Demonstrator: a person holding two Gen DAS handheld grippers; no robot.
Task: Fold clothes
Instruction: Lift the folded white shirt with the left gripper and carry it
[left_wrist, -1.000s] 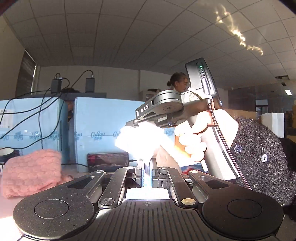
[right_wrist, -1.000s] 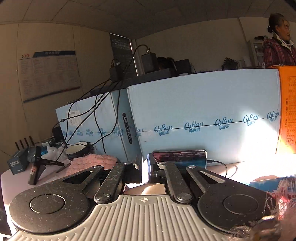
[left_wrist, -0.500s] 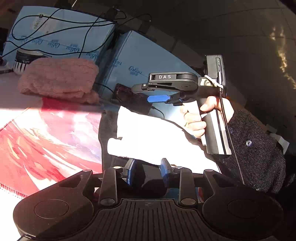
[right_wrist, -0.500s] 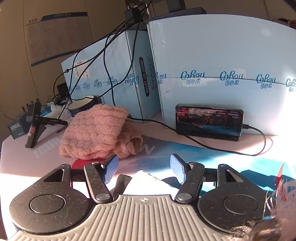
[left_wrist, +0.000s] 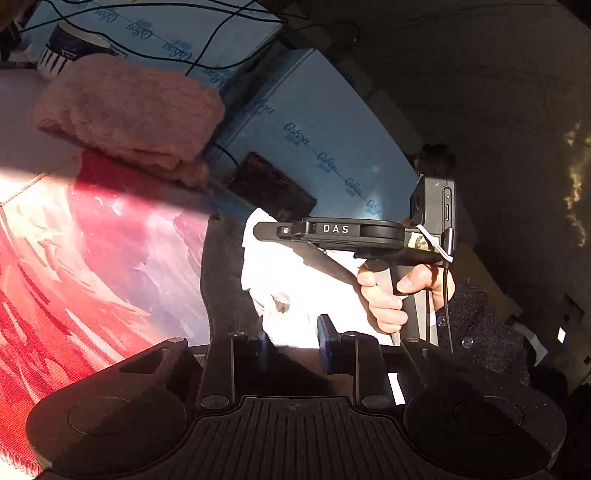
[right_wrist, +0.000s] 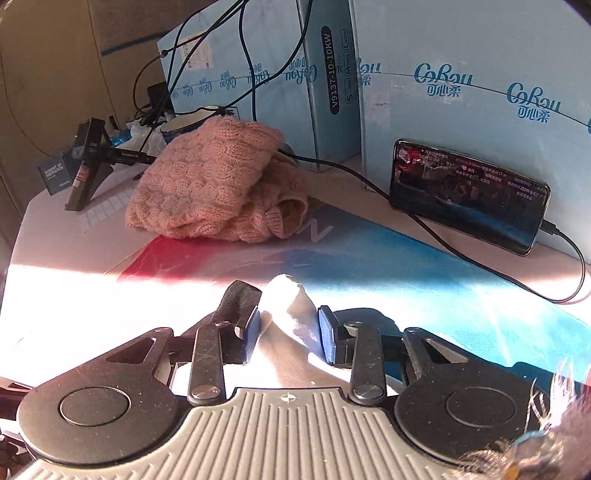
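- White cloth (right_wrist: 291, 317) lies bunched between the blue pads of our right gripper (right_wrist: 290, 330), whose jaws are closing on it; the left pad touches the fabric, and whether the right one presses it we cannot tell.
- Our left gripper (left_wrist: 293, 345) has its jaws closing too, with the edge of the same white cloth (left_wrist: 295, 291) between its blue pads; a firm grip is not plain from this view.
- In the left wrist view the right hand (left_wrist: 391, 295) wraps the handle of the other tool, which sits level above the cloth.
- Beside the cloth a dark garment (left_wrist: 225, 280) lies flat, its end also showing by the right gripper's left finger.
- Both pieces rest on a printed mat (right_wrist: 369, 266), red on one side and blue on the other, half in strong sunlight.
- Farther back a folded pink knit sweater (right_wrist: 218, 181) sits at the mat's far edge.
- A phone (right_wrist: 469, 195) with a lit screen leans against a pale blue carton (right_wrist: 461, 55), a cable plugged into it.
- A small black tripod (right_wrist: 88, 162) stands left of the sweater.
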